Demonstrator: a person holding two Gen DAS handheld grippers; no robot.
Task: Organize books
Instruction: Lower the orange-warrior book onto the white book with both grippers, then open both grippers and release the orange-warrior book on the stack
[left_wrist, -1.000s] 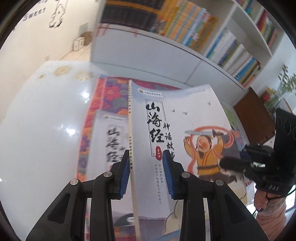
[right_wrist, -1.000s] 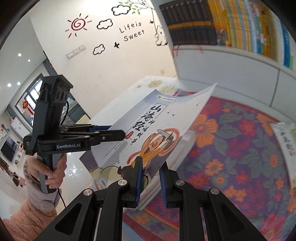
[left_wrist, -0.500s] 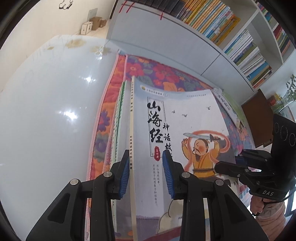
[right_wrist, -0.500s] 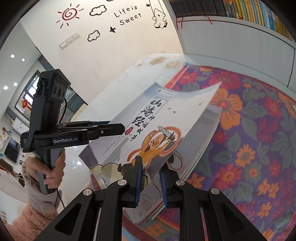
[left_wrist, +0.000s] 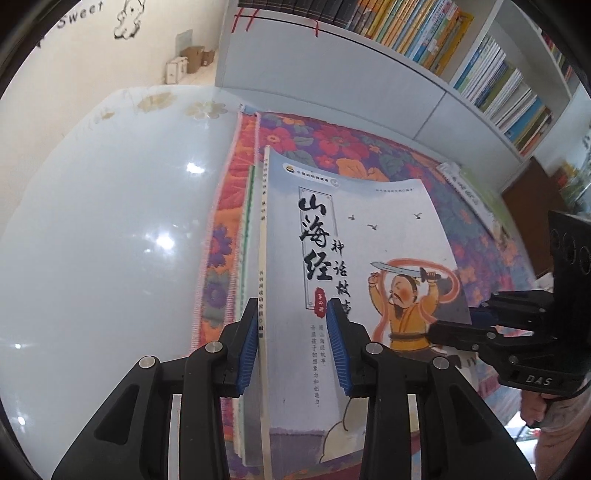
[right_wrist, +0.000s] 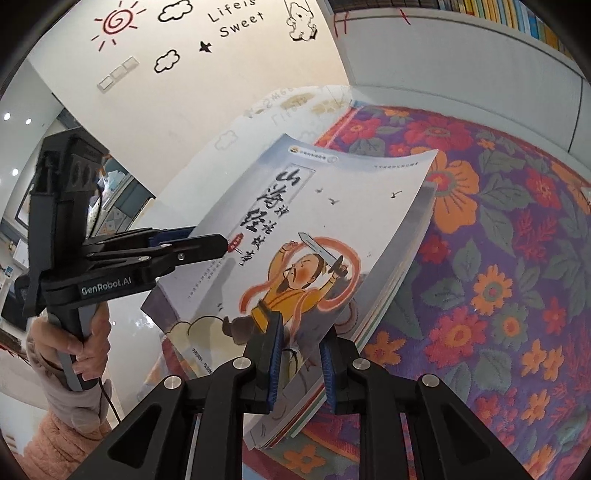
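Lowering: storybook onto stack, squared for tidiness.
Left gripper: jaws opening around spine edge.
Right gripper: jaws opening around near corner.

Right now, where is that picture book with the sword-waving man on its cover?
The picture book lies atop a stack of books at the floral cloth's edge beside the glossy white table, between both claws.
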